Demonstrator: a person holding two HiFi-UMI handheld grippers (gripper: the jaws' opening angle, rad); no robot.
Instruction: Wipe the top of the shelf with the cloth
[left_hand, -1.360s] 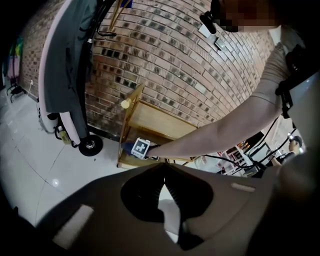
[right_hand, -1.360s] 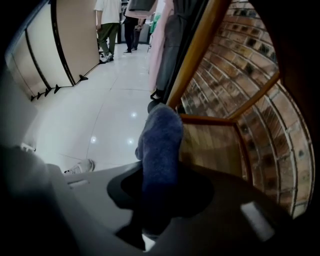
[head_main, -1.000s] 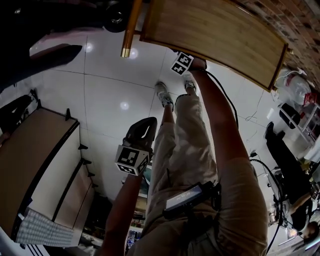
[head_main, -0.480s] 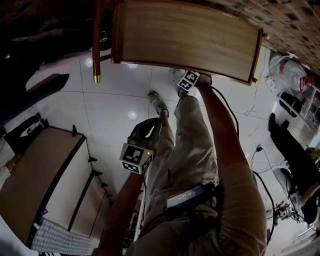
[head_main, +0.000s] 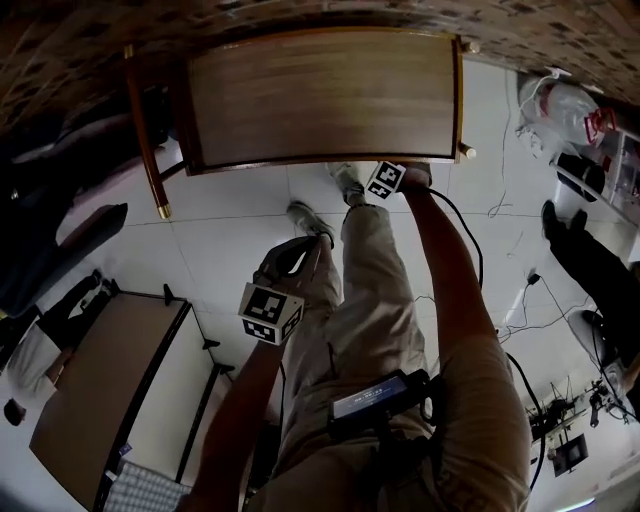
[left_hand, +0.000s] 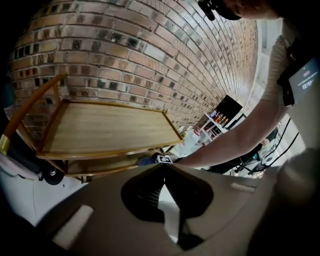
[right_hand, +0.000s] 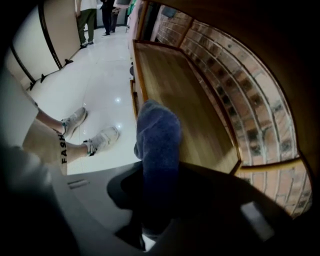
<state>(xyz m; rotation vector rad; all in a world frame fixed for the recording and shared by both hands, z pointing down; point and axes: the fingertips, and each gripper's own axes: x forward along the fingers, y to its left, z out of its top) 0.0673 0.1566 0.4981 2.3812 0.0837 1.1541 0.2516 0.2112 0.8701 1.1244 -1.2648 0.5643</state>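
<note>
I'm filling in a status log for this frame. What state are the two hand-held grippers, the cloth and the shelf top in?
Cloth: bunched, clamped between jaws.
Shelf top: bare wood, cloth not on it.
Left hand-held gripper: shut, empty, held away from the shelf.
Right hand-held gripper: shut on the cloth.

Dim indoor light throughout; heavy fisheye bending and black vignetting at the edges; overhead lamps glare as small spots on the glossy white floor (right_hand: 100, 75); the cloth (right_hand: 157, 140) near the lens is soft; the brick wall (left_hand: 125, 55) is sharp.
</note>
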